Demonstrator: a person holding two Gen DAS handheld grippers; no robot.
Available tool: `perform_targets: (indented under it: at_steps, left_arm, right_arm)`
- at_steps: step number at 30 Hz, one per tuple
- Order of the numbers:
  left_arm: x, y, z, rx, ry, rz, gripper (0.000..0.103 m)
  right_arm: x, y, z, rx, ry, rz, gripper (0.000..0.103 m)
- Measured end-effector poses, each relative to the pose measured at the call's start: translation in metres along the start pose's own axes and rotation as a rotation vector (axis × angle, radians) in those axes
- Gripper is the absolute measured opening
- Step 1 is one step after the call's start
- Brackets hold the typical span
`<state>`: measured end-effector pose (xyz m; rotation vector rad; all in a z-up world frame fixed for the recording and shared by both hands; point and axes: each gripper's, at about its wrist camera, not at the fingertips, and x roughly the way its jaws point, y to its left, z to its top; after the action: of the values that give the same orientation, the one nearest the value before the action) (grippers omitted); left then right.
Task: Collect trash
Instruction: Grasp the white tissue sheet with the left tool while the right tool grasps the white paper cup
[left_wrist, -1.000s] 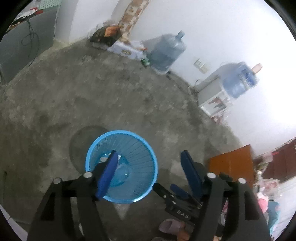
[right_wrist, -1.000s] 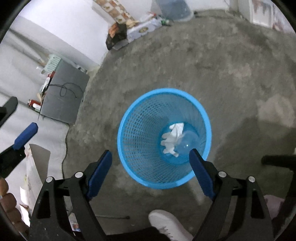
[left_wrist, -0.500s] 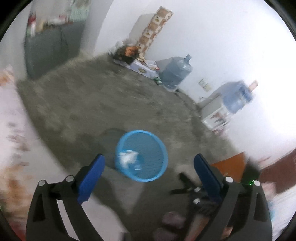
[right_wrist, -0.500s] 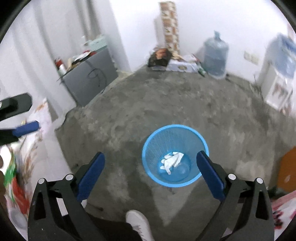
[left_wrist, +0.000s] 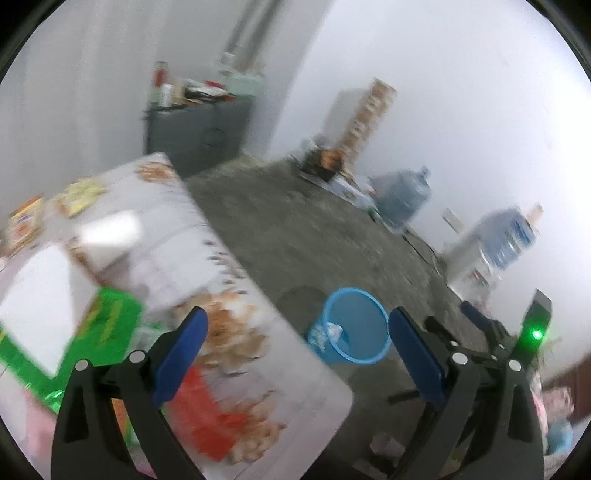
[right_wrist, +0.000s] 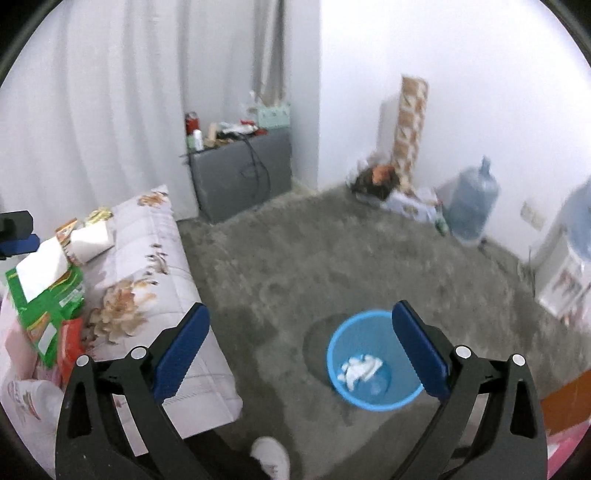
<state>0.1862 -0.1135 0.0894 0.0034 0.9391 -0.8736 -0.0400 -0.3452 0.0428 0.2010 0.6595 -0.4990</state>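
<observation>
Both the left gripper (left_wrist: 297, 334) and right gripper (right_wrist: 300, 330) gape empty; only the right view shows, seemingly, paper (right_wrist: 360, 369) inside the basket (right_wrist: 340, 387)

Motion blur is smearing the left wrist view: the green packet (left_wrist: 105, 325) and red wrapper (left_wrist: 207, 417) on the floral bedcover (left_wrist: 229, 280) are showing no readable print. Beside the blue mesh bin (left_wrist: 354, 326), the crumpled white paper (left_wrist: 332, 328) is staying partly hidden behind its wall.
</observation>
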Motion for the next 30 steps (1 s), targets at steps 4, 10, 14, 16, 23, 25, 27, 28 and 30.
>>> perform_targets:
  at_steps: [4,10,14,16,23,25,27,28,30]
  left_arm:
    - [-0.044,0.031,-0.006,-0.081,-0.091,0.072,0.096]
    - [-0.113,0.075,-0.014,-0.157,-0.236,0.190,0.096]
    - [-0.144,0.100,-0.024,-0.197,-0.283,0.242,0.096]
    - [-0.153,0.111,-0.029,-0.213,-0.296,0.247,0.096]
    - [-0.162,0.147,-0.038,-0.259,-0.329,0.218,0.096]
    - [-0.157,0.147,-0.038,-0.204,-0.329,0.224,0.096]
    - [-0.149,0.144,-0.037,-0.121,-0.308,0.243,0.095]
    - [-0.145,0.143,-0.036,-0.083,-0.296,0.256,0.095]
    - [-0.131,0.142,-0.032,0.002,-0.265,0.291,0.093]
  right_arm:
    - [-0.007,0.011,-0.003,-0.032,-0.039,0.058,0.095]
    - [-0.025,0.039,0.003,-0.022,-0.061,0.193,0.095]
    - [-0.028,0.057,0.013,-0.036,-0.043,0.265,0.095]
    - [-0.026,0.065,0.020,-0.030,-0.021,0.328,0.095]
    - [-0.006,0.083,0.040,0.042,0.091,0.525,0.085]
    - [0.002,0.090,0.044,0.062,0.127,0.580,0.084]
    - [0.011,0.099,0.048,0.077,0.160,0.619,0.083]
    - [0.018,0.105,0.051,0.086,0.185,0.642,0.083]
    - [0.030,0.114,0.055,0.101,0.228,0.680,0.081]
